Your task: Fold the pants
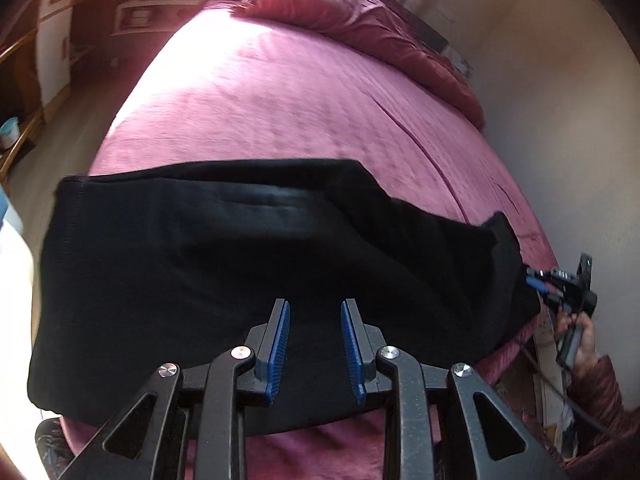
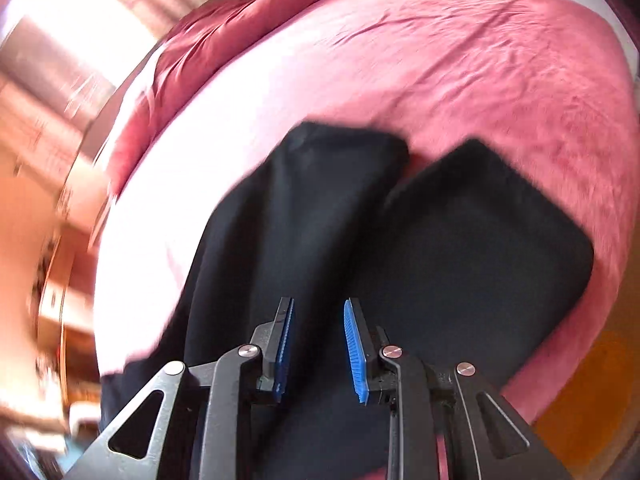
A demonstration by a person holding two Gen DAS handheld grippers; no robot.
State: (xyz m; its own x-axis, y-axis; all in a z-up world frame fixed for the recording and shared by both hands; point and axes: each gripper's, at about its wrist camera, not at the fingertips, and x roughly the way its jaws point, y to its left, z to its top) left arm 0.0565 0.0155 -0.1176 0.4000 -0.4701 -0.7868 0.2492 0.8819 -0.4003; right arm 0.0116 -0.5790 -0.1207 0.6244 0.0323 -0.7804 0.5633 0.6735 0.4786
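Black pants (image 1: 224,264) lie across the near part of a pink bed (image 1: 280,92), waistband at the left. My left gripper (image 1: 315,308) is open and empty, hovering over the pants' near edge. In the left wrist view my right gripper (image 1: 538,280) sits at the far right end of the pants, against the cloth; whether it grips is unclear there. In the blurred right wrist view the right gripper (image 2: 319,306) has its jaws apart above the black pants (image 2: 460,248), whose two parts spread apart ahead on the bed (image 2: 480,60).
A crumpled red duvet (image 1: 380,36) lies along the bed's far side by the wall. Wooden furniture (image 1: 52,40) stands to the left, across a strip of floor. The person's hand and sleeve (image 1: 588,360) are at the bed's right edge.
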